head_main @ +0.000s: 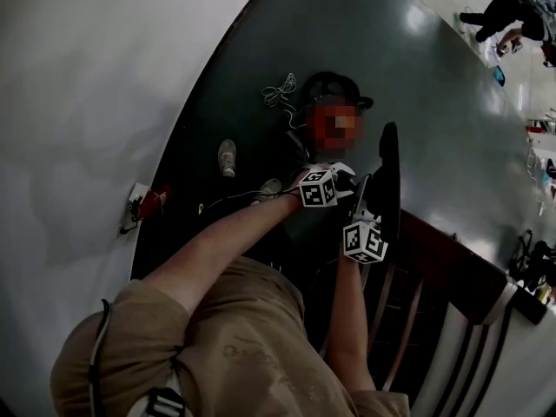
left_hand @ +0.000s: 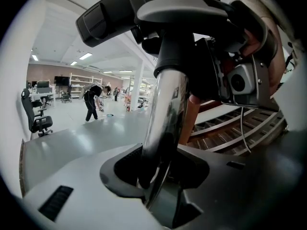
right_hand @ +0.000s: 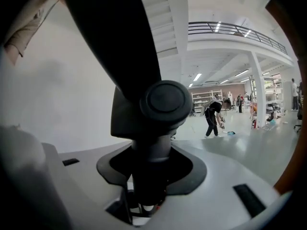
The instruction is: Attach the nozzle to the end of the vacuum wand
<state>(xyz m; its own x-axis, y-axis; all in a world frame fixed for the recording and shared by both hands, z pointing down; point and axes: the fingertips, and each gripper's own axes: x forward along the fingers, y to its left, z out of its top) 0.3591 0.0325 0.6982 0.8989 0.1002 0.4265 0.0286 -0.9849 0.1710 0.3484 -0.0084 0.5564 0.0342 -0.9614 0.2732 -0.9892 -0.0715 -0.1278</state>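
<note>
In the left gripper view a chrome vacuum wand [left_hand: 165, 114] runs up between the jaws of my left gripper [left_hand: 160, 176], which is shut on it. At its top sits a black and grey fitting [left_hand: 144, 13]. My right gripper [right_hand: 151, 176] is shut on the black neck of the nozzle [right_hand: 165, 102], below its round joint. The nozzle's flat black body slants up to the left. In the head view both grippers, left [head_main: 343, 174] and right [head_main: 365, 188], are held close together, with the long black nozzle [head_main: 388, 176] just beyond them.
A person in a dark cap [head_main: 334, 89] is on the dark floor below the grippers, beside a shoe [head_main: 227, 156] and a coiled cable [head_main: 278, 89]. A wooden slatted chair [head_main: 452, 276] stands at the right. Another person [left_hand: 92, 99] bends over far off; an office chair [left_hand: 33, 114] stands at the left.
</note>
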